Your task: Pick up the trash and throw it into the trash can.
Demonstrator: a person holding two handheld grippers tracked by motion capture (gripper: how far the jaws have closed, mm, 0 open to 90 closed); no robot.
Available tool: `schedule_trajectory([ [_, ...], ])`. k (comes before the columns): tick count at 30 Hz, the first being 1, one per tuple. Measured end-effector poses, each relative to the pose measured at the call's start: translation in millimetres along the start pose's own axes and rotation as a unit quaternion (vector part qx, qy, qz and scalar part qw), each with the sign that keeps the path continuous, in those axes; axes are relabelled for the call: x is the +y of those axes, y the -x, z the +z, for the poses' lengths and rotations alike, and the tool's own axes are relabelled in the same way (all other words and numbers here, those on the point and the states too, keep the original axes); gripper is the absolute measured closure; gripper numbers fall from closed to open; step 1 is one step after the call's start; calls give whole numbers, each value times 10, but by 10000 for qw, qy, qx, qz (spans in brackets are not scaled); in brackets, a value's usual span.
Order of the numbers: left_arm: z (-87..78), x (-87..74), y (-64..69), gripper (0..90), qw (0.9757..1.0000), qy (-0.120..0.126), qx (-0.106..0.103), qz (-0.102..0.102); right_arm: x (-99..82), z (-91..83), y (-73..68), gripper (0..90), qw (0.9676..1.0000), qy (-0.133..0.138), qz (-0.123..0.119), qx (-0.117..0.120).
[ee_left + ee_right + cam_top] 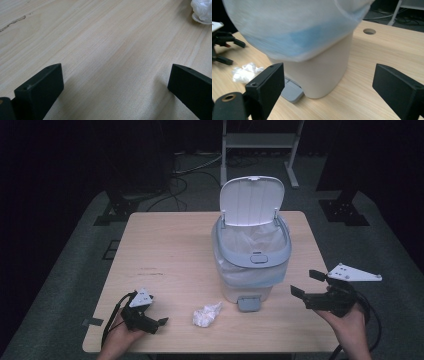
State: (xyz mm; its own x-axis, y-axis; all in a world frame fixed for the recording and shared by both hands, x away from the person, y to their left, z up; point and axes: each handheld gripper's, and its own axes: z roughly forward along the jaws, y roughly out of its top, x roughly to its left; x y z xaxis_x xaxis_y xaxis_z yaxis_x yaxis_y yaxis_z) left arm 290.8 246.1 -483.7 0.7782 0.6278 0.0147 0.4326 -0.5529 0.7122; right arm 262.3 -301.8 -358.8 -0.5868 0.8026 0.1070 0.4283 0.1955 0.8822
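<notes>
A white pedal bin (248, 270) with a grey rim stands on the wooden table (170, 245), its lid (252, 200) raised and a thin liner bag inside. A crumpled white paper ball (206, 315) lies in front of it, left of the grey pedal (248, 303). My left gripper (157, 325) rests low at the near left edge, open, with bare wood between its jaws (116, 72) and the paper ball (203, 10) ahead to one side. My right gripper (306, 283) hovers to the right of the bin, open and pointing at the bin's (312, 50) lower body (329, 72).
In the right gripper view the pedal (290, 91) juts from the bin's base, with the paper ball (245, 71) and the other gripper (224, 47) beyond it. A round hole (369, 31) sits in the tabletop. A metal frame (260, 142) and cables lie on the floor behind.
</notes>
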Motion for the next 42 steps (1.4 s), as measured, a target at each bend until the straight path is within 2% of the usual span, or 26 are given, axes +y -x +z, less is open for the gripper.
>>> schedule_trajectory([
  [4, 0, 0, 0, 0, 10000, -2, -1, -1, -103, 58, 31, 88, 9999, -61, -34, -145],
  [12, -1, 0, 0, 0, 10000, -4, -1, 0, -320, 183, 109, 88, 9996, -173, -16, -200],
  [15, 1, 0, 1, 0, 10000, 6, 0, -12, -415, 243, 132, 88, 9994, -240, -82, -255],
  [22, 0, 1, 0, 0, 10000, 5, -8, 0, -551, 318, 153, 88, 9989, -350, -23, -313],
  [26, -2, 1, -1, 0, 10000, 4, -48, 26, -626, 369, 157, 88, 9982, -498, -72, -337],
  [34, -14, 5, 17, 0, 9998, 57, -170, 44, -779, 517, 207, 88, 9947, -901, -17, -503],
  [42, -61, 43, 58, 0, 9993, 239, -298, 7, -899, 629, 242, 88, 9907, -1223, 59, -588],
])
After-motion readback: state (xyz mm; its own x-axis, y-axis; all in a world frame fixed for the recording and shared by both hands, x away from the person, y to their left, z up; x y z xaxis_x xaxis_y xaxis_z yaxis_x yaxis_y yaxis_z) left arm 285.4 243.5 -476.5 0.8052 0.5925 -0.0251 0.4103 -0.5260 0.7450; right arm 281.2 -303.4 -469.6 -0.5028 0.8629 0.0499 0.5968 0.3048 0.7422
